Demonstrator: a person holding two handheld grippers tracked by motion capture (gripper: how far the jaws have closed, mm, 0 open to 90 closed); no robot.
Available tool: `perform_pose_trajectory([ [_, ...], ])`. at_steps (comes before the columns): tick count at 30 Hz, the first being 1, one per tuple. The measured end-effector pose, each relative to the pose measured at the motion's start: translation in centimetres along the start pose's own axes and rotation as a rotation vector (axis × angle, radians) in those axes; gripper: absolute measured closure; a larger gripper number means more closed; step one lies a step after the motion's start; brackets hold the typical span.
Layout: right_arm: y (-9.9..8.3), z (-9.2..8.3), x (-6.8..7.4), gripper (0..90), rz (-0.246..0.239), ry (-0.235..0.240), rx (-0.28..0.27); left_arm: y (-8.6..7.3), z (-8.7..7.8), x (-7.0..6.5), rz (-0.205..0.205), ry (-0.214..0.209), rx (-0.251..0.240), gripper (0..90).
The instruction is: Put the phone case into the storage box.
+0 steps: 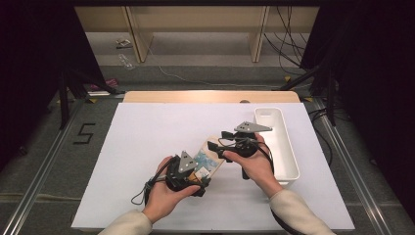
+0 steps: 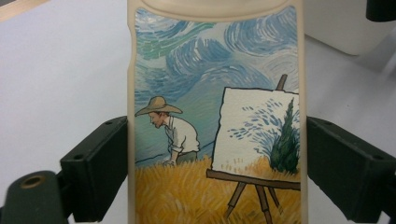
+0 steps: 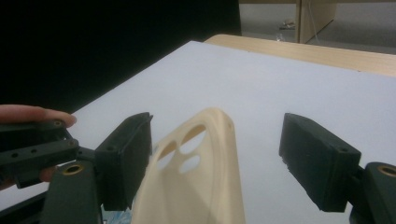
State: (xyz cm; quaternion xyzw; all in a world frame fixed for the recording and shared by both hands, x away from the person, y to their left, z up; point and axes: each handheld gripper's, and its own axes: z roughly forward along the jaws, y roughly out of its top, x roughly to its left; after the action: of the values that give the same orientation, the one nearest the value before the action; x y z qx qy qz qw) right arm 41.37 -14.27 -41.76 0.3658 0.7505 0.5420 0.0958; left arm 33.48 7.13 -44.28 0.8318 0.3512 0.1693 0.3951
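Observation:
A cream phone case (image 1: 209, 157) with a painted scene of a man in a straw hat and an easel lies slantwise between both hands. In the left gripper view the case (image 2: 215, 93) runs up the middle, and my left gripper (image 2: 215, 172) is shut on it, a black jaw pressed to each long edge. From above, the left gripper (image 1: 198, 172) holds the case's near end. My right gripper (image 1: 219, 139) is at the far end. In the right gripper view the case's camera-hole end (image 3: 201, 154) rises between the open jaws of the right gripper (image 3: 217, 154); the left jaw is close to it, the right jaw well apart.
A long white bin (image 1: 289, 147) stands just right of the right hand. A white sheet (image 1: 147, 142) covers the table, with a wooden strip (image 1: 210, 96) at its far edge. The other hand's finger (image 3: 32, 114) shows at the left of the right gripper view.

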Motion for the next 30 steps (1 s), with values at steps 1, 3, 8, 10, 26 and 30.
perform_pose_trajectory([
  [1,0.05,0.06,0.01,26.5,-0.003,0.001,0.002,-0.02,0.02,-0.05,0.002,-0.001,0.000,11.3],
  [3,0.08,0.17,0.05,26.6,-0.002,0.002,0.008,-0.05,0.05,-0.12,0.005,-0.001,-0.001,11.3],
  [8,-0.07,0.39,0.07,28.1,-0.001,0.002,0.023,-0.12,0.14,-0.26,0.013,-0.003,0.001,11.3],
  [10,-0.10,0.40,0.07,31.1,0.001,0.002,0.030,-0.10,0.16,-0.35,0.016,-0.005,0.000,11.3],
  [26,-0.28,0.41,-0.02,52.6,0.041,0.016,0.078,-0.05,0.17,-0.48,0.020,-0.008,-0.002,11.3],
  [30,-0.20,0.35,0.08,58.4,0.046,0.028,0.074,-0.07,0.20,-0.46,0.021,-0.008,0.001,11.3],
])
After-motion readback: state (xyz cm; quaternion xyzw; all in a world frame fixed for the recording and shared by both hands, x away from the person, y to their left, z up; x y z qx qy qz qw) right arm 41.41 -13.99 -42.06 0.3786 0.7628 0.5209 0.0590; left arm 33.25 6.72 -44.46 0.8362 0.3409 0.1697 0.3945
